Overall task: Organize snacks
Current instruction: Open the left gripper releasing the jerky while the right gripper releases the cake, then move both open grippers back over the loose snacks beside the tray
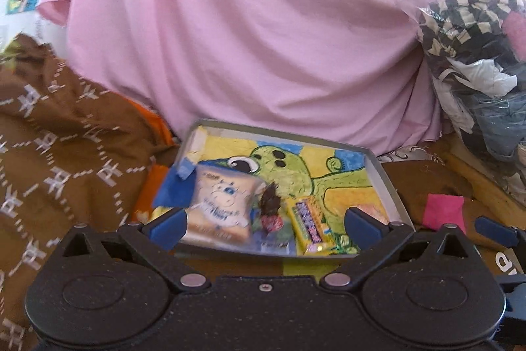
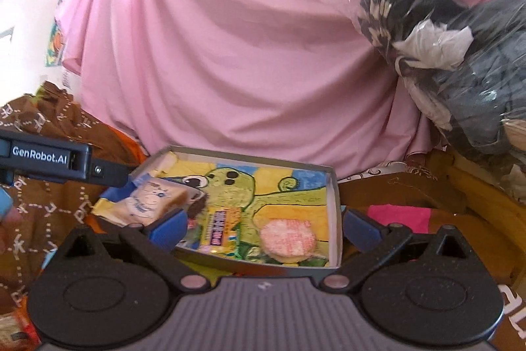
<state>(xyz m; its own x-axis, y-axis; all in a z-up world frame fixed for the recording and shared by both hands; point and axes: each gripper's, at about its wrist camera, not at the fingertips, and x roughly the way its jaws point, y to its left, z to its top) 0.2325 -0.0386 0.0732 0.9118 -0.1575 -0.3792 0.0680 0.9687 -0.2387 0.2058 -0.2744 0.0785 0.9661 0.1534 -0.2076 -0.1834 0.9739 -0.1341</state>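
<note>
A flat box [image 1: 388, 183] lies on a brown patterned cloth [image 1: 59, 160]. It has a green cartoon drawing inside it. A big pink sheet [image 1: 230, 38] hangs behind it.

The left tool [image 1: 264, 221] has its two blue fingers wide apart and holds nothing. It hangs over the near edge of the box. Between the fingers you can see the snacks. A pale bread packet [image 1: 220, 206] lies at the left side of the box, partly on a blue wrapper [image 1: 172, 193]. Next to it is a dark snack [image 1: 270, 201], and then a yellow candy bar [image 1: 307, 219].

The right tool [image 2: 263, 227] is open wide too, and empty. In its view a round pink cracker pack [image 2: 287, 239] lies in the near right corner of the box. The yellow candy bar [image 2: 220, 227] is just left of it.

A pink packet [image 1: 443, 211] sits outside the box on the right. A clear bag of clothes [image 2: 460, 38] is piled up on the far right.
</note>
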